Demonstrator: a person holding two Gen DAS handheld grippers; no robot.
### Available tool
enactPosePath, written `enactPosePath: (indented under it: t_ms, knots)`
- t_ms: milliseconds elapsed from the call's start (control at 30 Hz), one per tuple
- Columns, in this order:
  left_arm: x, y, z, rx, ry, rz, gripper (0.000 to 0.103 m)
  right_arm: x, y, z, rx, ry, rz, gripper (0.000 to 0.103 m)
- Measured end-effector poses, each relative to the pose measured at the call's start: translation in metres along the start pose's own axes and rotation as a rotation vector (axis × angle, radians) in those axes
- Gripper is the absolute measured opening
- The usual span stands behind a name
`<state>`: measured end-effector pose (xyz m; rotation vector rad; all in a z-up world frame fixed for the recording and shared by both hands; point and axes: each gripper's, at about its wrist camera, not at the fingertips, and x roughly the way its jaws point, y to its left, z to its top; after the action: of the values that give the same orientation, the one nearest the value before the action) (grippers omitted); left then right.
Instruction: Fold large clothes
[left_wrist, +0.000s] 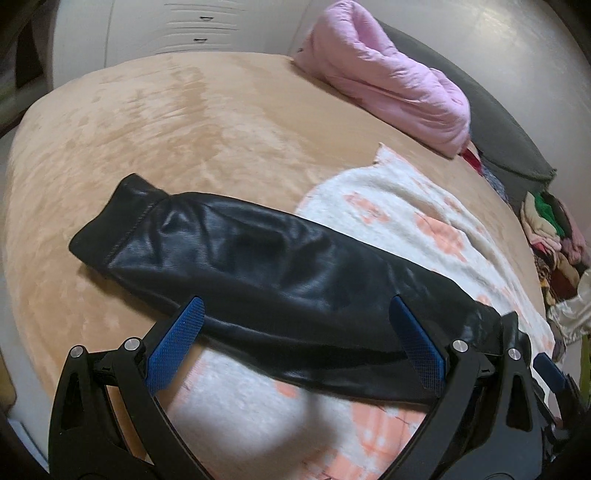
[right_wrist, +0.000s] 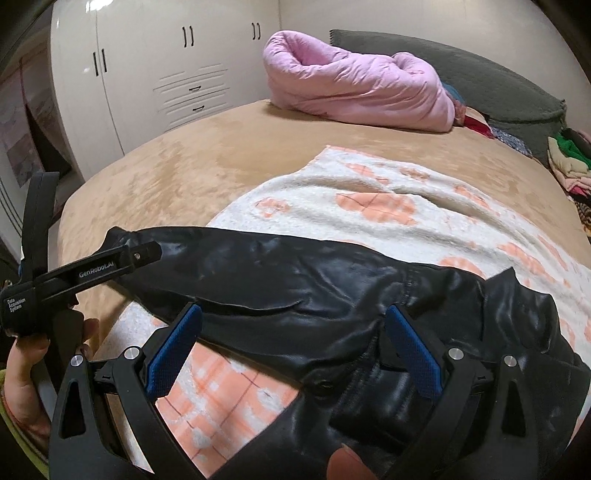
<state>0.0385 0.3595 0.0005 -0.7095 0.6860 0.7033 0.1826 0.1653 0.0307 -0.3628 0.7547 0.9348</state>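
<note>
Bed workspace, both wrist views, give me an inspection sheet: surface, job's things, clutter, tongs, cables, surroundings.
Surface: tan bed cover, wrinkled.
Job's things: black jacket lying on a white and orange blanket, sleeve stretched onto the bed cover.
Clutter: rolled pink quilt; clothes pile at the far right edge.
Tongs: left tongs open above the sleeve; right tongs open above the jacket body.
Cables: nothing seen.
Surroundings: white wardrobe, grey headboard.
</note>
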Motion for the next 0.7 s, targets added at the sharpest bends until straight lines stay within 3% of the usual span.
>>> enactPosePath:
  t_ms: [367, 567, 700]
  knots:
    - [0.017, 0.035, 0.003, -0.136, 0.034, 0.049, 0.094, 0.014, 0.004, -0.007, 0.004, 0.025, 0.016, 0.099]
    - [0.006, 0.045, 0.002, -0.167, -0.013, 0.109, 0.094, 0.017, -0.009, -0.018, 0.052, 0.039, 0.019, 0.099]
    - [0.017, 0.059, 0.001, -0.228, 0.033, 0.126, 0.094, 0.018, -0.011, -0.023, 0.055, 0.042, 0.02, 0.099]
